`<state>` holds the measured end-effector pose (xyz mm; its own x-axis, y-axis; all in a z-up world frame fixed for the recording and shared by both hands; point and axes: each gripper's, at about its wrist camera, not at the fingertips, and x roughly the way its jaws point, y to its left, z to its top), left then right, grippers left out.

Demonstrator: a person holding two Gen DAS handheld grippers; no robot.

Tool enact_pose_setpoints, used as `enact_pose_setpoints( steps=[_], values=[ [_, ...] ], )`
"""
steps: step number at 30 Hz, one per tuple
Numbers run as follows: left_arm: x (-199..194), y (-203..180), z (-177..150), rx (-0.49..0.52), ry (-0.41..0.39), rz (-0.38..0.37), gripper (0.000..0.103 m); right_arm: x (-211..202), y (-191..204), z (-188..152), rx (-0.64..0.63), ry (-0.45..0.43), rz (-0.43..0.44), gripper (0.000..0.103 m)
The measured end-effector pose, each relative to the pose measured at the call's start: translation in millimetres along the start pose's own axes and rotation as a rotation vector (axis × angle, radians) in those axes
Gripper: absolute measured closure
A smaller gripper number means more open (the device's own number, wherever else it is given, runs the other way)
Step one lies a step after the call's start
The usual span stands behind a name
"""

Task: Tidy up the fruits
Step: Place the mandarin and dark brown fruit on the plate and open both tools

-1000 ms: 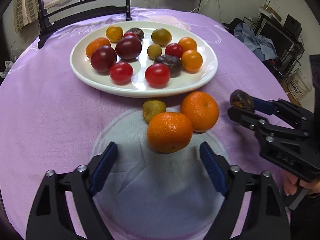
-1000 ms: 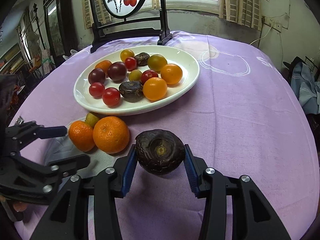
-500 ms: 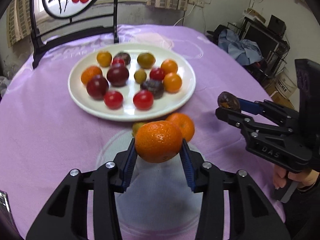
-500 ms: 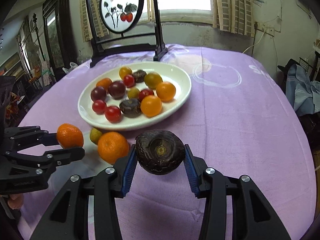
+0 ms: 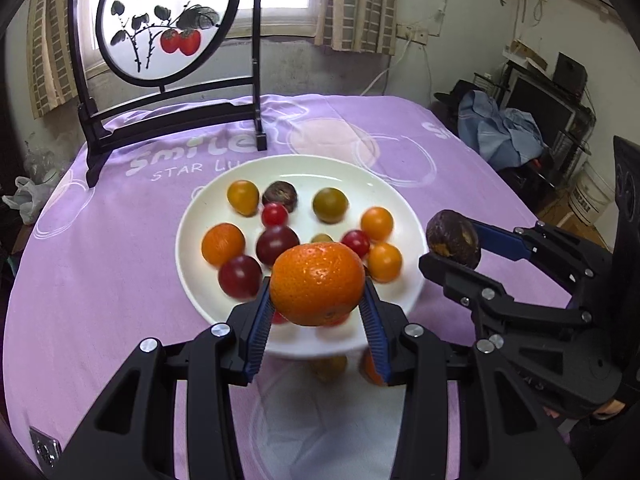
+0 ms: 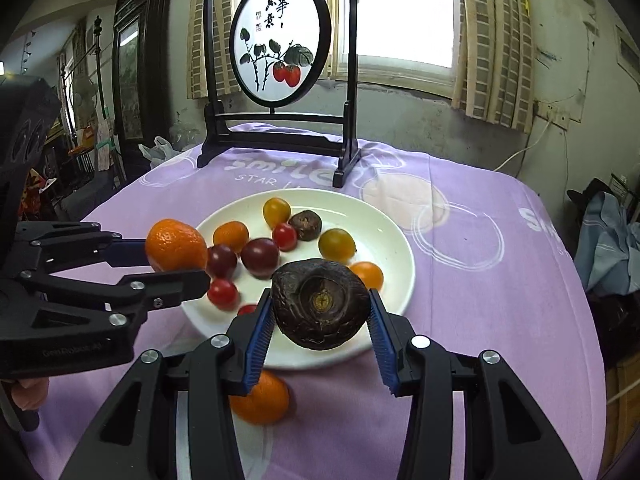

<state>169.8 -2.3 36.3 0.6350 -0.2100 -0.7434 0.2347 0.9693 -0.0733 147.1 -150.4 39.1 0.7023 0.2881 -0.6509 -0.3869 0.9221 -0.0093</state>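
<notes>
Fruit in both claws over a plate (image 5: 404,216): the left claw (image 5: 318,316) is clamped on an orange (image 5: 317,283), the right claw (image 6: 320,320) on a dark, wrinkled fruit (image 6: 320,304), each pinched at its widest between blue pads and carried clear of the purple-clothed worktop (image 5: 100,248). Both loads hang above the plate's near rim, which suggests the loose fruit is being gathered onto it; gripping across the middle keeps round pieces from rolling out.

Count, as far as the two views allow: one white plate; two held fruits; on the plate about thirteen small pieces, among them four red, three dark plum-coloured, one dark wrinkled one at the back, and five in orange, yellow or olive. Some are partly hidden behind the held fruit, so the tally is approximate.

On the cloth, just short of the plate, one more orange (image 6: 262,400) and one small olive fruit (image 5: 330,366) lie unsorted. Behind the plate stands one framed round screen (image 6: 280,40) painted with two red fruits.
</notes>
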Motion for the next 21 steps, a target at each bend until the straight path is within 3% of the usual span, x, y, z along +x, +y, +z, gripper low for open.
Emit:
enact_pose_setpoints(
  steps=[9, 21],
  values=[
    [34.2, 28.2, 21.8, -0.068, 0.001, 0.085, 0.061, 44.0, -0.7, 25.6, 0.011, 0.025, -0.01, 0.057],
    [66.8, 45.2, 33.7, -0.129, 0.034, 0.123, 0.061, 94.8, -8.9, 34.8, 0.06, 0.089, -0.016, 0.057]
  ],
)
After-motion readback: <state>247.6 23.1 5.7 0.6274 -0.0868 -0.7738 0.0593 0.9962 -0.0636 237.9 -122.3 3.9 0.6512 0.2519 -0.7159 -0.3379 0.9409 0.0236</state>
